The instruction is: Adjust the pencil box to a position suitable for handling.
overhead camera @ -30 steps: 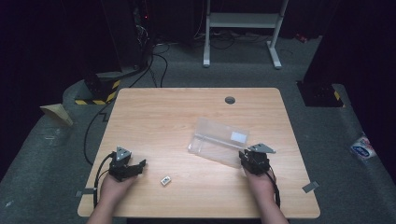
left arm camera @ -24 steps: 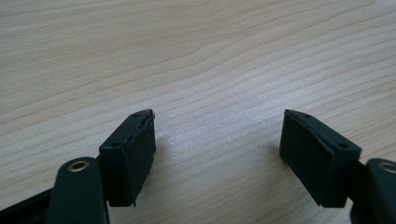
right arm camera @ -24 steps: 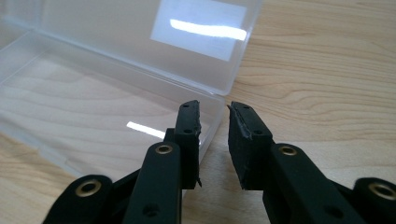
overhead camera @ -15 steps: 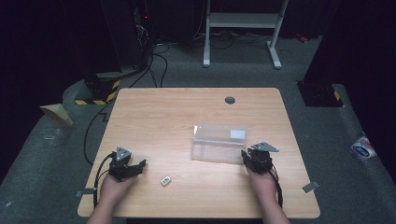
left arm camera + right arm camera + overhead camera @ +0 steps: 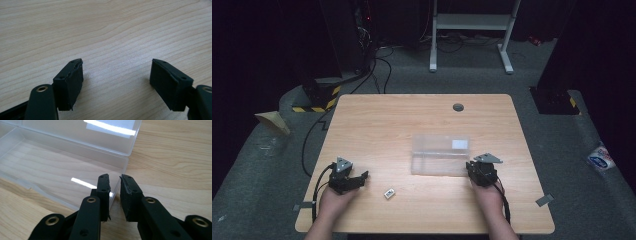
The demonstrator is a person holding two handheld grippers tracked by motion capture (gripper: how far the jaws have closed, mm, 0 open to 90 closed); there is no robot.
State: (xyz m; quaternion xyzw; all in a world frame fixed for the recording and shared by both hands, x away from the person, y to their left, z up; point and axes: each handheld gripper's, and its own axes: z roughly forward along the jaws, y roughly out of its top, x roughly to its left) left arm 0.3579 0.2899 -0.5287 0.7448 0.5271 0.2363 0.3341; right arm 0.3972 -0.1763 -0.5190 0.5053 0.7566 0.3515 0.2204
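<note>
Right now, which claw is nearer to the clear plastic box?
Right. The right claw has its jaws around the box's end wall. The left claw stands far off, near the table's front left corner.

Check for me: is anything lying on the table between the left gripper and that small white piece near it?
Nothing visible. The left gripper stands open over bare wood, and the small white piece lies apart from it, just to its right and nearer the table's front edge.
</note>
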